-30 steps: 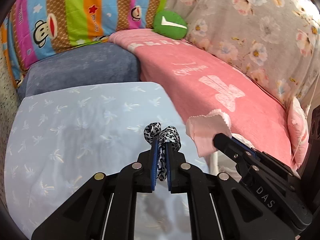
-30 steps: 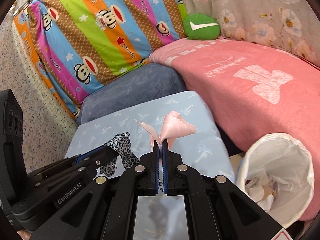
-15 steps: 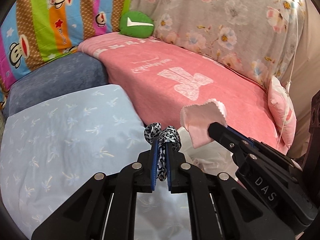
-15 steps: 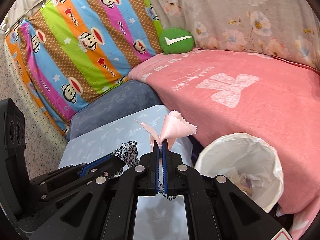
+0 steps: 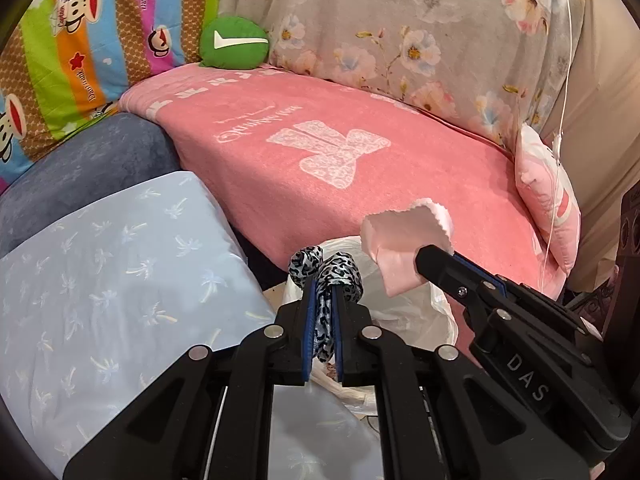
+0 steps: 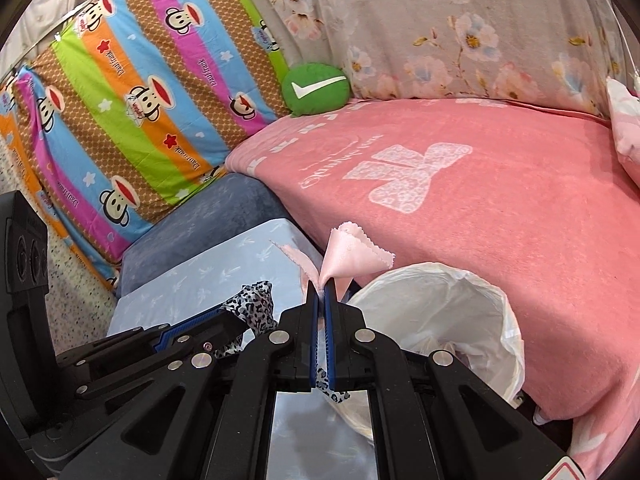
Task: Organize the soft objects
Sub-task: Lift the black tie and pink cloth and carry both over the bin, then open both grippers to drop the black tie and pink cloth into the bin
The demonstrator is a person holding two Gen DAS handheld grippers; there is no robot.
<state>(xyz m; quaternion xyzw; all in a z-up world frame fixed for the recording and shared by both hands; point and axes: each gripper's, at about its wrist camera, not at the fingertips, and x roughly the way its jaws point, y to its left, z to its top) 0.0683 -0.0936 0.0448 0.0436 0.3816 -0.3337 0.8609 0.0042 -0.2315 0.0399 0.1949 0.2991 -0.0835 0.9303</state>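
Both tongs have swung over my white bin (image 6: 472, 300): left tongs (image 5: 323, 292) clamp leopard scrunchie (image 5: 326, 270), right tongs (image 6: 320, 292) clamp pink cloth (image 6: 352, 252).

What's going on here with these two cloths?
A person holds tongs in each hand. The left tongs are shut on a leopard-print cloth, and the right tongs are shut on a pink cloth. Both hang near a white-lined bin beside the pink-blanketed sofa; nothing is released yet.
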